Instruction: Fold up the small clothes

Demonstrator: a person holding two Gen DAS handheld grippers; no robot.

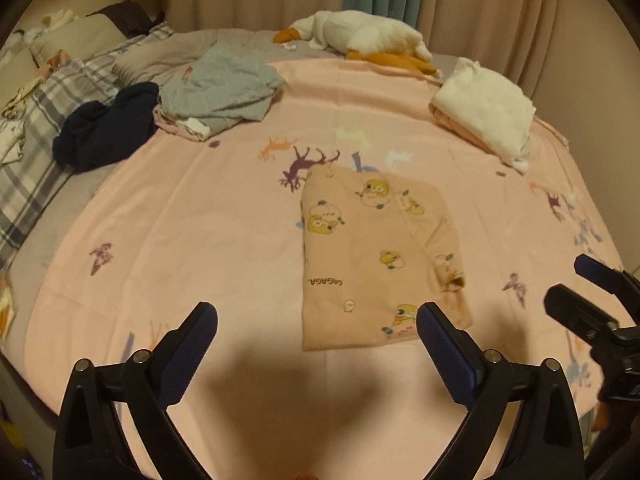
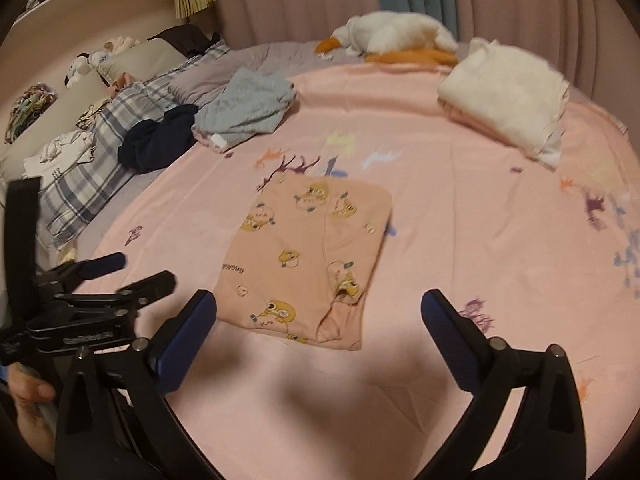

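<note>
The left gripper (image 1: 316,334) hovers nearest, jaws spread wide and empty. The right gripper (image 2: 318,320) does likewise, at 3 o'clock of the left. Both sit just above the pink printed bed sheet (image 1: 180,220). The small pink cartoon-print cotton garment (image 1: 372,256) lies flat at 12 o'clock, sides and sleeve folded inward into a narrow rectangle. Judged step: lengthwise fold complete. The next move calls for pinching both near hem corners and carrying them toward the collar.
</note>
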